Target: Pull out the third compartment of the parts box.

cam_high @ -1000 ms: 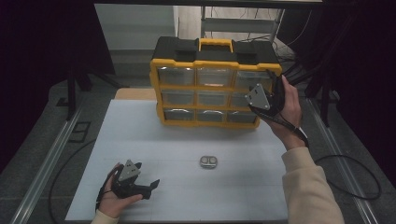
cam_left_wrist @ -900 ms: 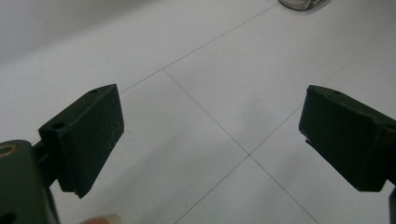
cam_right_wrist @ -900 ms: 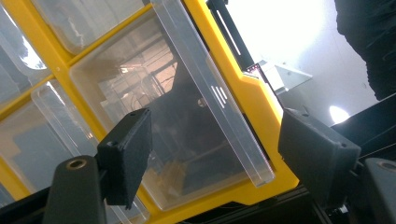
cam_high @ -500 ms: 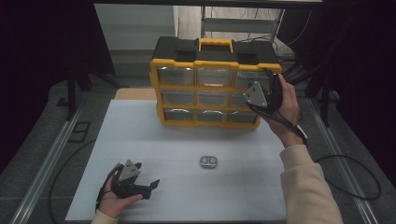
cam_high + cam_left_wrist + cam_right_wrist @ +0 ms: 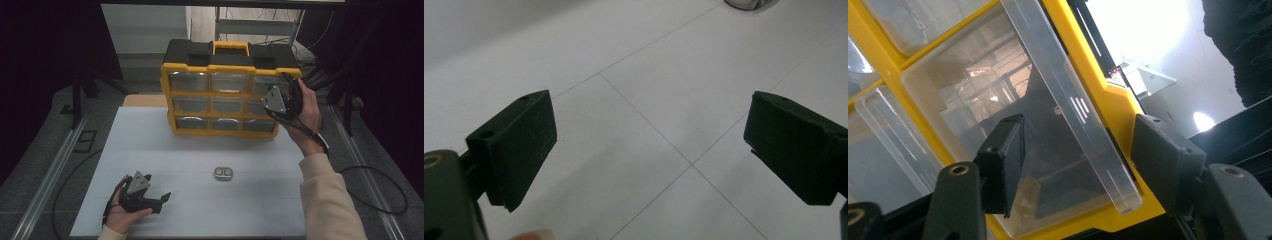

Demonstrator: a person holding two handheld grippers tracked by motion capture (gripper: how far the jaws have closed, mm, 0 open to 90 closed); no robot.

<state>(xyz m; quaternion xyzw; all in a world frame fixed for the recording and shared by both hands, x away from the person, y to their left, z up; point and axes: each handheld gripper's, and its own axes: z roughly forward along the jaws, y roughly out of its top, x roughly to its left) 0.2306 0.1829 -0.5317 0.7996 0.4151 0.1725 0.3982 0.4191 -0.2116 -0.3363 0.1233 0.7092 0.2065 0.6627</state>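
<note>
A yellow and black organiser (image 5: 220, 66) with clear drawers stands at the back of the white table (image 5: 165, 150). My right gripper (image 5: 270, 95) is up against its top right drawer (image 5: 264, 84). In the right gripper view that drawer's clear front lip (image 5: 1073, 115) runs slantwise between the two black jaws of the right gripper (image 5: 1083, 160). The jaws have just been closing, and a gap still shows on both sides of the lip. My left gripper (image 5: 161, 201) lies in a hand on the table's near left. The left gripper (image 5: 649, 145) stands open over bare table.
A small silver two-lobed case (image 5: 223, 173) lies on the table in front of the organiser; its edge shows in the left gripper view (image 5: 749, 4). Metal rails run along both sides of the table, and cables trail on the floor at right.
</note>
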